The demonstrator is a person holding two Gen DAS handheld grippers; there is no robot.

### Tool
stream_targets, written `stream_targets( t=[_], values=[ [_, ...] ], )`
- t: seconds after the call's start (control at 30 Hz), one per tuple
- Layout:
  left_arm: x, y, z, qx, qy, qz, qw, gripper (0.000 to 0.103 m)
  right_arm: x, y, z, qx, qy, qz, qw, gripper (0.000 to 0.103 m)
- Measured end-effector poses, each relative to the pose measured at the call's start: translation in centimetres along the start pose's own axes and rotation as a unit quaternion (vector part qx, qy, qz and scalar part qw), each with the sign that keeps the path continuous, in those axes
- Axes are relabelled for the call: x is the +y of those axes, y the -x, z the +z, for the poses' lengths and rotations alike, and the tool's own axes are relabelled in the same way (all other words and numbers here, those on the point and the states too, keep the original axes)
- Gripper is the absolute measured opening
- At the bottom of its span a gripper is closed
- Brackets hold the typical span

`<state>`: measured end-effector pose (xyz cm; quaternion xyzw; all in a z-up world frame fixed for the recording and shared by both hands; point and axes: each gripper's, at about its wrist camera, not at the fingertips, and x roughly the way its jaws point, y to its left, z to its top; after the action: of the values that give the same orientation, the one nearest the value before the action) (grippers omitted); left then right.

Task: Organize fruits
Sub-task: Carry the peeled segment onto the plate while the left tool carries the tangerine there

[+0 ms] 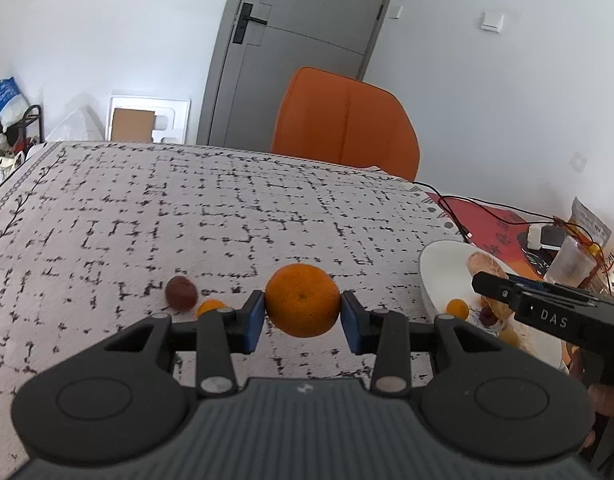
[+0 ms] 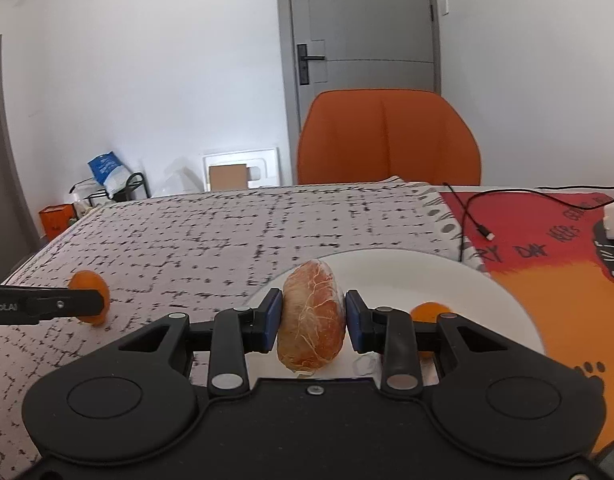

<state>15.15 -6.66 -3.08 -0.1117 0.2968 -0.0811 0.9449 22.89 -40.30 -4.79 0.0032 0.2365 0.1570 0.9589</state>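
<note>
- Left gripper: jaws narrowed onto the orange, blue pads pressing at 3 and 9 o'clock of the fruit, lifted clear of the patterned tablecloth. Round, smooth skin on 2 small contact patches; could roll out forward with any tilt or jolt.
- Right gripper: jaws drawn in on a peeled citrus piece wrapped in clear film, held over the near rim of the white plate. Slick film and soft flesh; could slide down through the pads, or get squashed by a firmer squeeze.
- Small orange fruit on the plate at 3 o'clock of the held piece; could be knocked or pinned if the piece is set down blind.
- Dark brown fruit and a small orange one on the cloth at 9 o'clock of the left gripper, close together; could be nudged into rolling by a low sweep.
- Both grippers near each other beside the plate; could collide and shake a fruit loose.
- Black cable beyond the plate at 1 o'clock; could snag on a long reach.
</note>
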Motion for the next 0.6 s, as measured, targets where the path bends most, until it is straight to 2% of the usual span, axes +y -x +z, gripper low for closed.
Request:
stream_targets(
  t=[0.3,0.43,0.6],
  values=[
    [-1.3,-0.6,0.4,-0.001,-0.015,-0.006,0.9999,0.039,-2.1,-0.8,0.9,-0.013,-0.004,-0.016,1.0,0.034],
    [-2.0,-1.0,0.6,-0.001,-0.022,-0.011,0.9997,0.039,-2.8,-0.6,1.1,-0.023,-0.008,-0.024,0.999,0.047],
    [-3.1,-1.5,0.9,0.0,-0.035,-0.023,0.9991,0.039,-3.8,0.5,0.7,-0.024,-0.014,-0.029,0.999,0.05]
  ],
)
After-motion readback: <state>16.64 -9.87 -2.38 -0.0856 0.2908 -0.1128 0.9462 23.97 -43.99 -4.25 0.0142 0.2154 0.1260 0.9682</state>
